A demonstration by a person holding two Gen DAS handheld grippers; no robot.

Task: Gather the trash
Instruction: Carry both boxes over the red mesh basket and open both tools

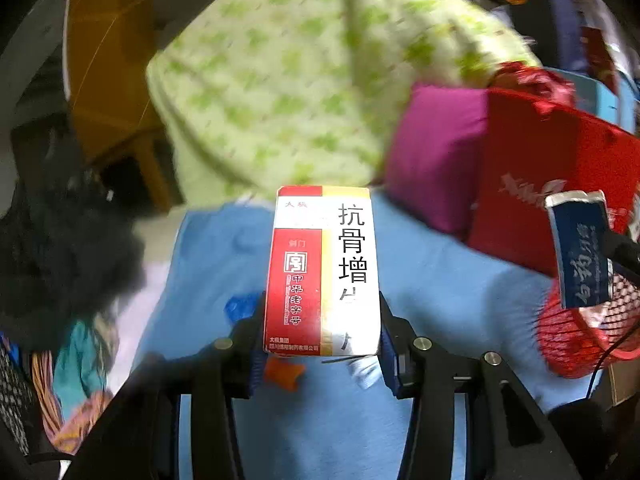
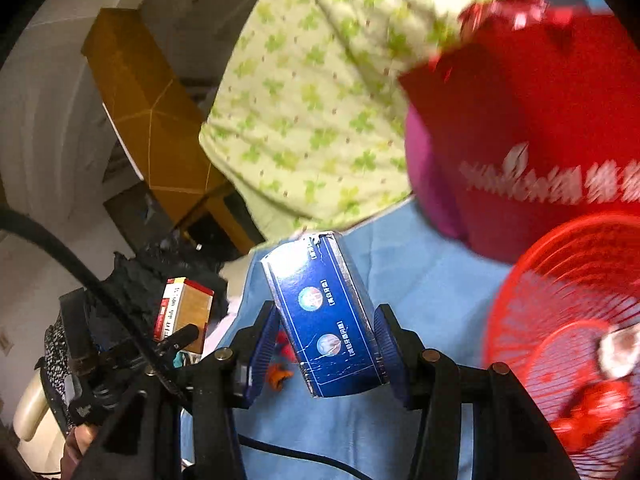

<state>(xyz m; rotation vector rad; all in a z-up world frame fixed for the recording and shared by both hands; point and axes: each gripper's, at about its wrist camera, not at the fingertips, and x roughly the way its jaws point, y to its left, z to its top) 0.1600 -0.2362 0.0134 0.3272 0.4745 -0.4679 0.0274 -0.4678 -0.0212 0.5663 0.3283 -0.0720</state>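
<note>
Carrying two pieces of trash at once, I am holding the red-and-white medicine box (image 1: 322,272) clamped upright in the left gripper (image 1: 322,340), its lower sides pinched between the pads, and the blue carton (image 2: 326,316) clamped the same way in the right gripper (image 2: 328,344), tilted a little to the left. Both are hanging above the blue sheet (image 1: 432,280), not resting on it. I am judging this to be the carry step, with the drop still to come: the red mesh basket (image 2: 560,320) is sitting just to the right, so the right hand is needing only a short swing over its rim before letting go, while the left is having farther to travel. The right wrist view is showing the basket's open mouth and some red scraps already lying inside; the left view is catching only its near edge. The left view, in turn, is showing a small orange scrap (image 1: 284,372) on the sheet below the box.
</note>
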